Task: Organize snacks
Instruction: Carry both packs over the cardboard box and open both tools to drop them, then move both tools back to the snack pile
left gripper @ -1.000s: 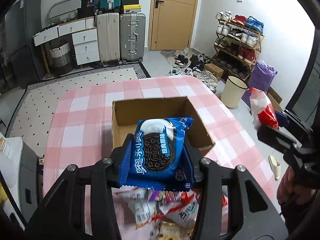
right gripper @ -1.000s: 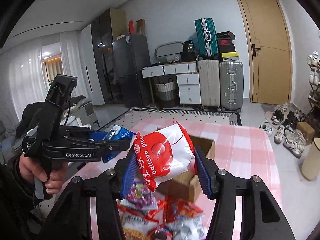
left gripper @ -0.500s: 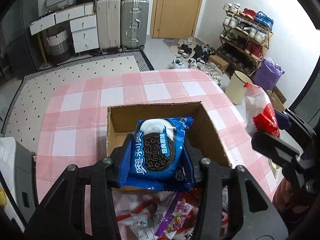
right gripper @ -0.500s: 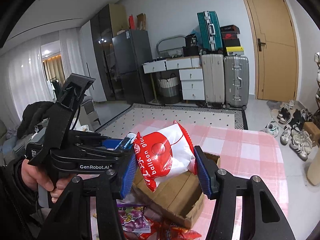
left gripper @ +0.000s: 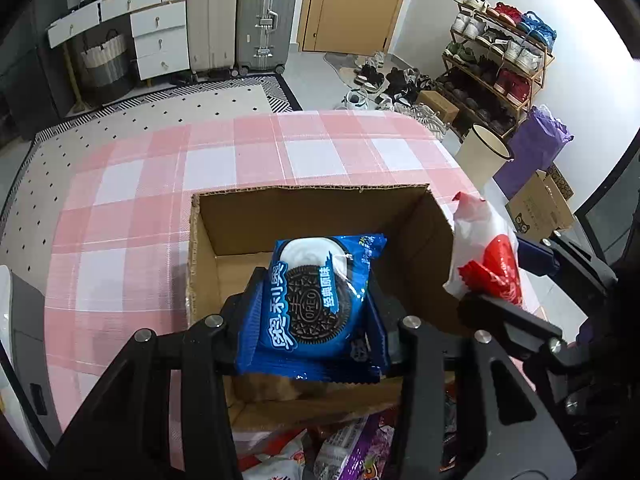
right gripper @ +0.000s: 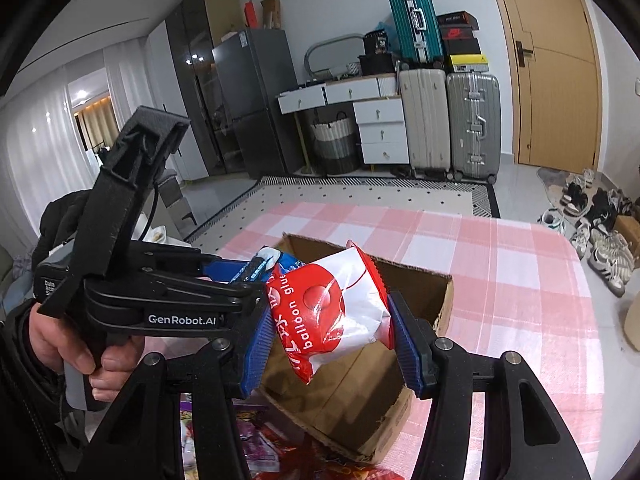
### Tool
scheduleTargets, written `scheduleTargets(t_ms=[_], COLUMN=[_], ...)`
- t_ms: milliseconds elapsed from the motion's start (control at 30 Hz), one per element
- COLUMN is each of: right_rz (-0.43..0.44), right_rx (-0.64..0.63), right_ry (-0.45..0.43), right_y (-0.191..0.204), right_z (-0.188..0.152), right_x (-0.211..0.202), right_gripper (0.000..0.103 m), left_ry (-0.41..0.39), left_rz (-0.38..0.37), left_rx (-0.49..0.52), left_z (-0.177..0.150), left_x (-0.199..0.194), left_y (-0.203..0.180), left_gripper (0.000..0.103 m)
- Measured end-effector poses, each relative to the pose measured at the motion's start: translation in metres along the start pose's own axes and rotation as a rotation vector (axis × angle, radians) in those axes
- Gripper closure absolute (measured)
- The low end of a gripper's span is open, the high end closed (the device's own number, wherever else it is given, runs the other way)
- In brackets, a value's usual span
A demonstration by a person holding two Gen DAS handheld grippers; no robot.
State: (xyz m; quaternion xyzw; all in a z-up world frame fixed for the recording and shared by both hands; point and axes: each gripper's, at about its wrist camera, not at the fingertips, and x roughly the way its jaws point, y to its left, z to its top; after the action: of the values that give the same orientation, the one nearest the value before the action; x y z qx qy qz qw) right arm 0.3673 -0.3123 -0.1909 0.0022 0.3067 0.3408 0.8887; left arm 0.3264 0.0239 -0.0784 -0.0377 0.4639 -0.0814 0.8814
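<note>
Holding position over the cardboard box, both grippers carry one snack each. Landmark for all refs: the box, open-topped, standing on the pink-and-white checked tablecloth.

L gripper: jaws part-closed, blue pads pressed on both sides of a blue Oreo packet. Packet is flat, face toward the left wrist cam, and sits above the box's near half, over the open interior. Box floor visible beyond the packet is bare cardboard.

R gripper: jaws closed narrow, blue ribbed pads clamped on a red-and-white "balloon glue" packet. Packet is tilted, lower corner hanging below the pads. In the left wrist view it sits just outside the box's right wall, approx. at rim level; in the right wrist view it overlaps the box's near corner.

L gripper body lies left of the box in the right wrist view, gripped by a person's hand.

Loose snack packets lie on the cloth on the near side of the box, touching or close to its front wall; cannot tell which.
</note>
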Motion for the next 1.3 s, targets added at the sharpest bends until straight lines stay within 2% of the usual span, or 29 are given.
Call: scheduleTargets(t_ms=[200, 267, 333, 433, 533, 933, 1300], right_rz=[-0.017, -0.03, -0.026, -0.034, -0.036, -0.076, -0.122], right_rx=[0.002, 0.003, 0.009, 0.01, 0.01, -0.009, -0.033], right_ry=[0.012, 0.012, 0.007, -0.004, -0.026, -0.112, -0.153], right_y=[-0.004, -0.006, -0.008, -0.009, -0.006, 0.014, 0.04], right_z=[-0.001, -0.002, -0.001, 0.001, 0.002, 0.004, -0.012], right_x=[0.014, 0.016, 0.017, 0.013, 0.003, -0.051, -0.096], right_gripper=[0.041, 0.032, 0.03, 0.021, 0.02, 0.017, 0.012], left_ry=[0.013, 0.015, 0.018, 0.003, -0.02, -0.092, -0.128], left_rz=[-0.004, -0.01, -0.018, -0.011, -0.005, -0.005, 0.043], left_rx=[-0.009, -0.02, -0.037, -0.044, -0.043, -0.03, -0.028], left_z=[0.0, 0.0, -0.001, -0.002, -0.005, -0.026, -0.06], left_x=[0.016, 0.017, 0.017, 0.012, -0.001, -0.062, -0.108], left_y=[0.005, 0.008, 0.01, 0.012, 0.011, -0.003, -0.011], left_gripper=[0.061, 0.058, 0.041, 0.035, 0.026, 0.024, 0.019])
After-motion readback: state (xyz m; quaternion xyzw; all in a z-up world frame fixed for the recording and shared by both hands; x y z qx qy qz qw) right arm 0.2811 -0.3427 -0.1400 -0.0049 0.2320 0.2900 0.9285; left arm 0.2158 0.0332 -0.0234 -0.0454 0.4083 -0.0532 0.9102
